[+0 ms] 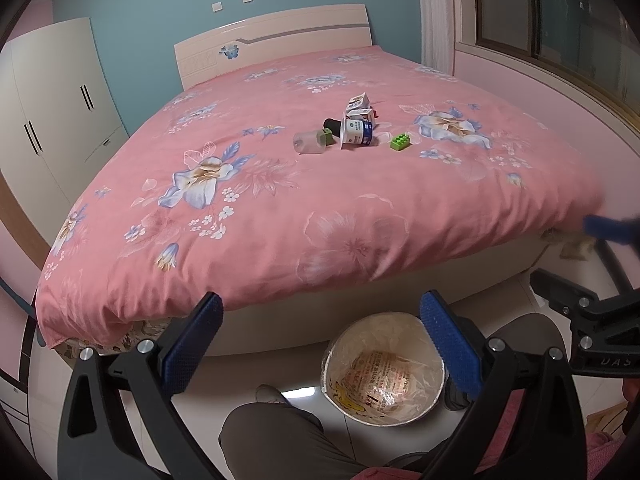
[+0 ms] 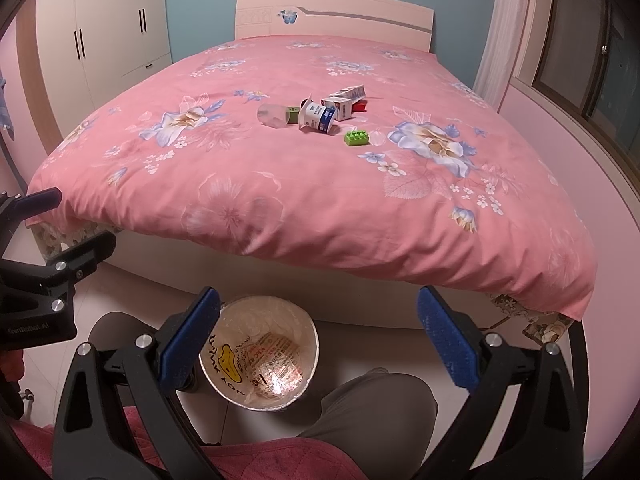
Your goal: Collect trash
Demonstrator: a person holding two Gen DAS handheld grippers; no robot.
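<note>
White yogurt cup with blue label [image 2: 317,117] tipped on its side mid-bed, clear plastic cup [image 2: 273,114] lying beside it, two small white cartons [image 2: 343,101] just behind, liner-fitted round white bin [image 2: 262,354] on the floor below

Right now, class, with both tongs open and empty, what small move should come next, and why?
Probably reach the right tongs forward toward the yogurt cup, the nearest trash in the pile on the bed. Both tongs are open, hold nothing, and hang over the bin, far from the pile.
</note>
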